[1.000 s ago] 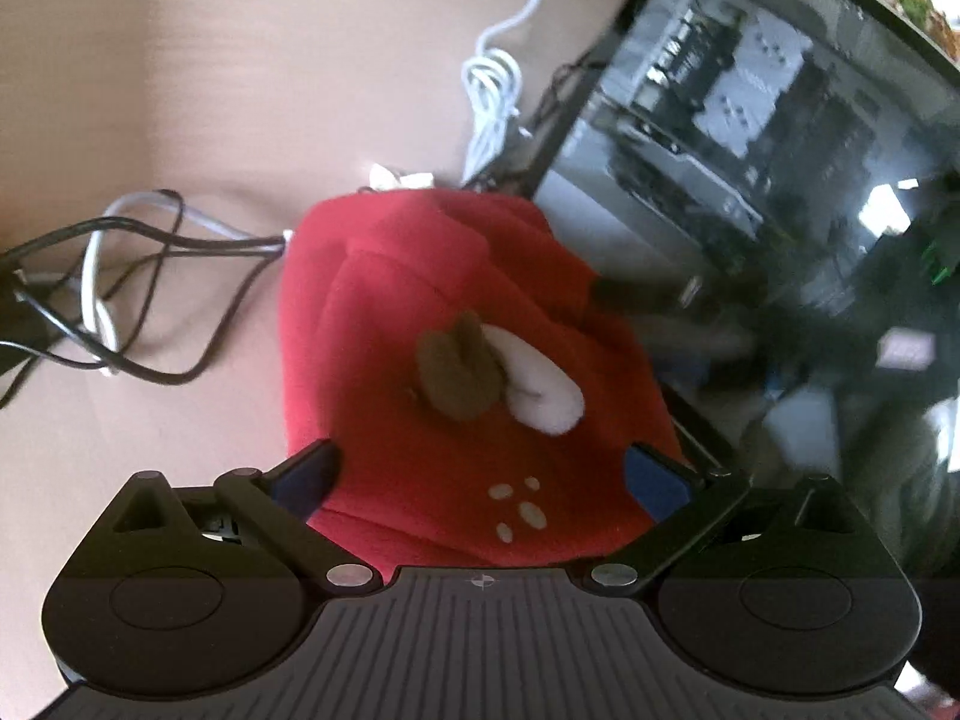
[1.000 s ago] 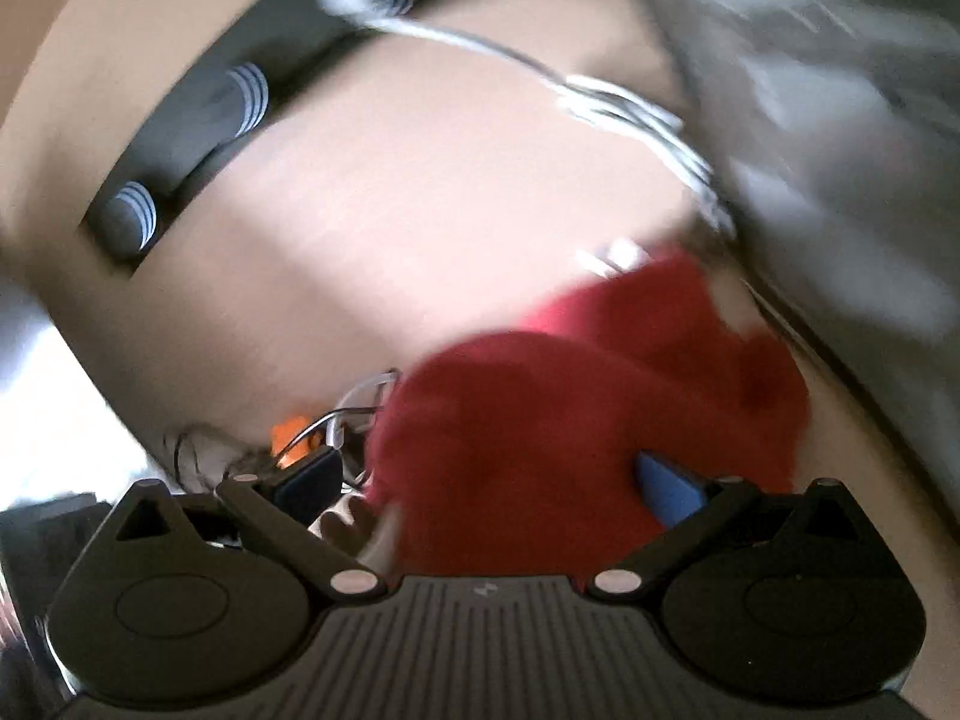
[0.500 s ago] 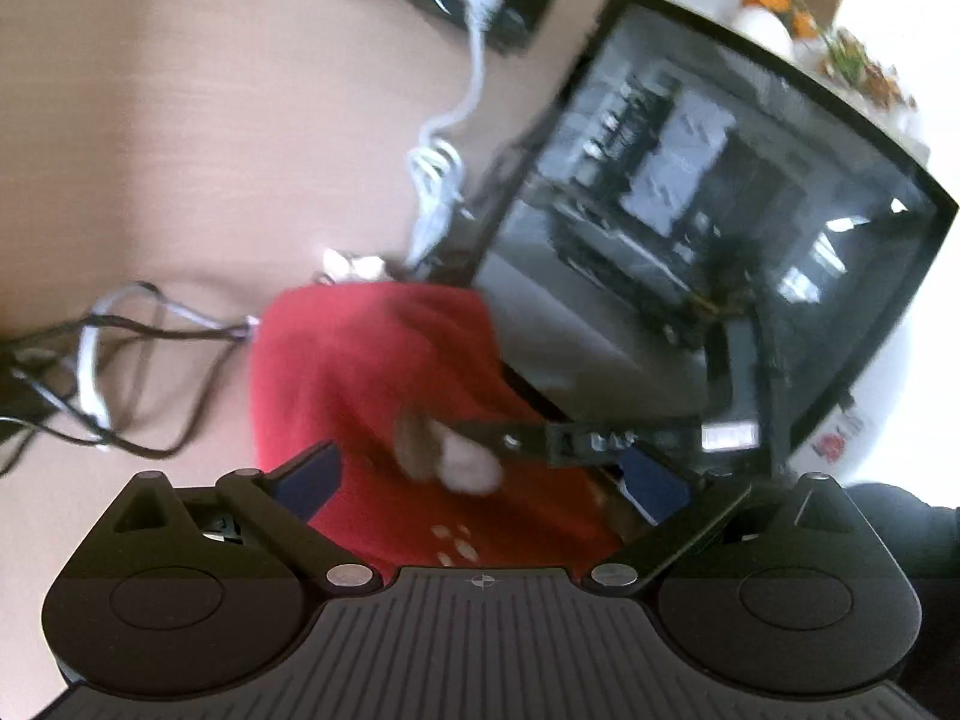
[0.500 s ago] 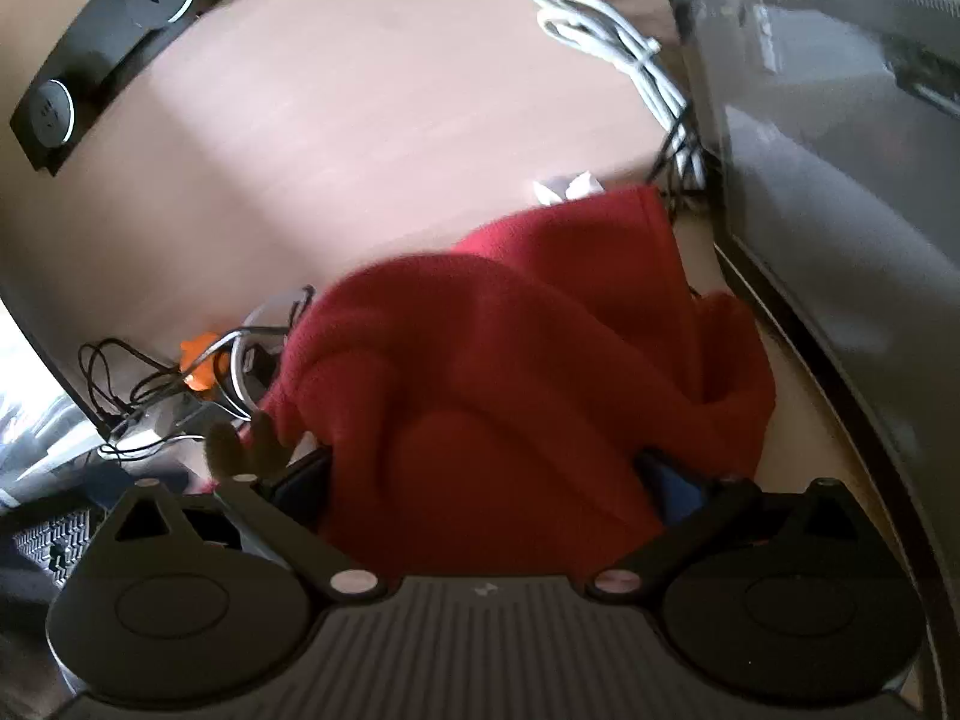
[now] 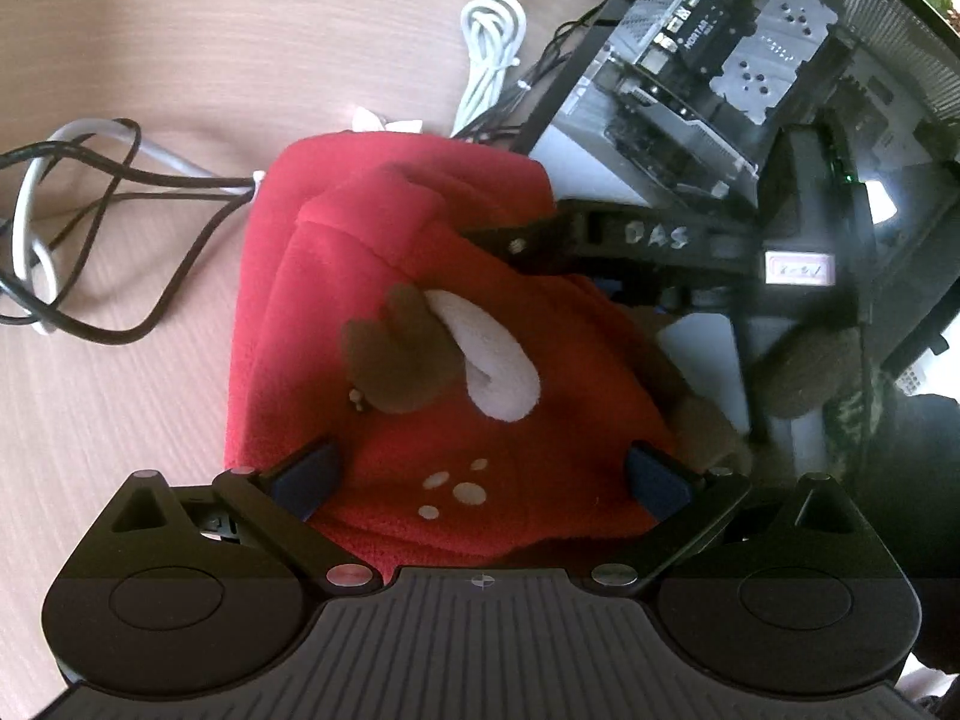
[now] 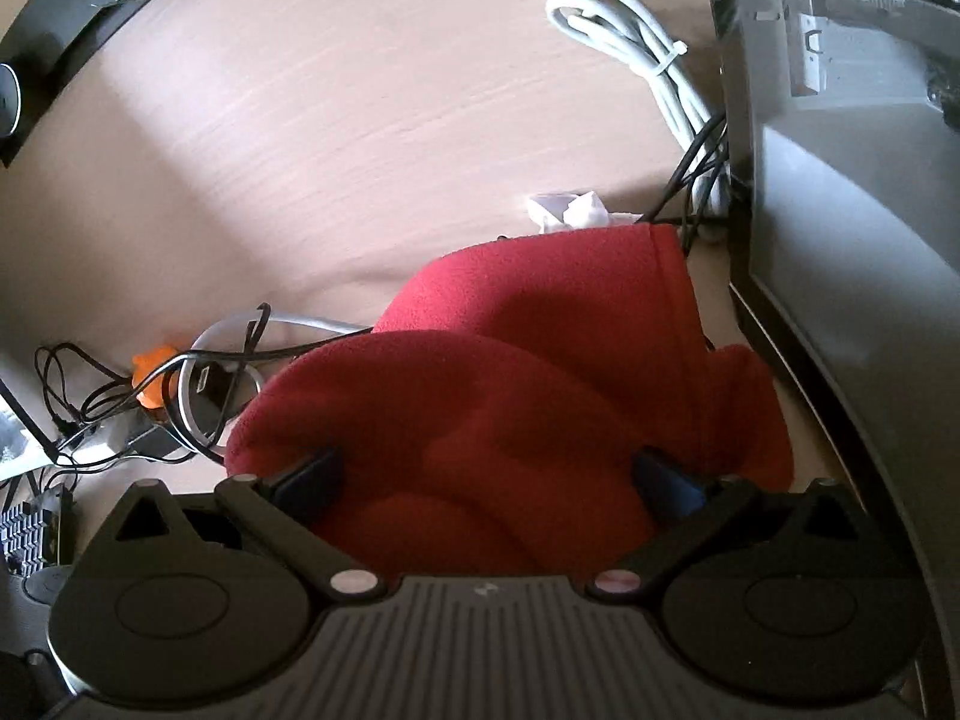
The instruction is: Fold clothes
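1. Left wrist view: left hand-held gripper [image 5: 480,474] has its jaws spread wide, red fleece garment [image 5: 390,276] lies between and under the fingers, not pinched.
2. Garment is bunched on the table [image 5: 180,30], with a brown-and-white applique [image 5: 432,354] and small white dots [image 5: 456,489] on top.
3. Readable writing: "DAS" handwritten in white on the right hand-held gripper [image 5: 588,234], which reaches in over the garment's far side; a small white label [image 5: 801,269] further along it is too blurry to read.
4. Glass-sided PC case [image 5: 750,90] stands just beside the garment; "MORTAR" is legible on a part inside.
5. Right wrist view: right hand-held gripper [image 6: 486,474] jaws also wide apart, red fleece between them, no grip.
6. Clutter: coiled white cable [image 6: 624,36], crumpled white paper [image 6: 567,210] touching the garment's far edge, black cable tangle [image 6: 120,396] with an orange piece [image 6: 150,384], power strip [image 6: 60,18] at the far corner.
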`<control>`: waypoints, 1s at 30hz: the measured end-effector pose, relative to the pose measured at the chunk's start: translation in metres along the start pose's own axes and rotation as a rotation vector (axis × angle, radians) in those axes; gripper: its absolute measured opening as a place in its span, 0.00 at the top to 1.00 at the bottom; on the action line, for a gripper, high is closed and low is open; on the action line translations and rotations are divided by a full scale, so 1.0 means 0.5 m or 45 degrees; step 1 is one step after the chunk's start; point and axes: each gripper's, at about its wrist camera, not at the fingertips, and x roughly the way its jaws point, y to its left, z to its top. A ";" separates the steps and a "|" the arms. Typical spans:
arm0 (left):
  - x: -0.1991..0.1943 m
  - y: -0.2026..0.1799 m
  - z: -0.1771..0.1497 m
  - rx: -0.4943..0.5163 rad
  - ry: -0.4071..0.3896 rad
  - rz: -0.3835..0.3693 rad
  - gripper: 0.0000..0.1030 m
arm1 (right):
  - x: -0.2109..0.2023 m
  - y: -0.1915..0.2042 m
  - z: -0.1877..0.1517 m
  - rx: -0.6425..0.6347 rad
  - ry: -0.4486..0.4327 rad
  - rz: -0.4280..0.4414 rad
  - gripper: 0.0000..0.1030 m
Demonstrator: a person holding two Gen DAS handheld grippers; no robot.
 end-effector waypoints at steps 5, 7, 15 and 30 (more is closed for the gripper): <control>-0.019 -0.010 0.002 -0.032 -0.019 0.028 0.01 | -0.080 0.021 -0.022 -0.027 -0.087 -0.003 0.00; -0.039 -0.016 0.001 -0.056 -0.038 0.033 0.01 | -0.111 0.011 -0.048 0.018 -0.089 0.041 0.00; -0.061 -0.032 -0.040 -0.124 -0.029 0.077 0.01 | -0.096 -0.012 -0.096 0.050 -0.018 0.069 0.00; -0.045 -0.091 -0.086 -0.176 0.026 0.227 0.01 | -0.174 -0.035 -0.176 0.114 -0.014 0.043 0.00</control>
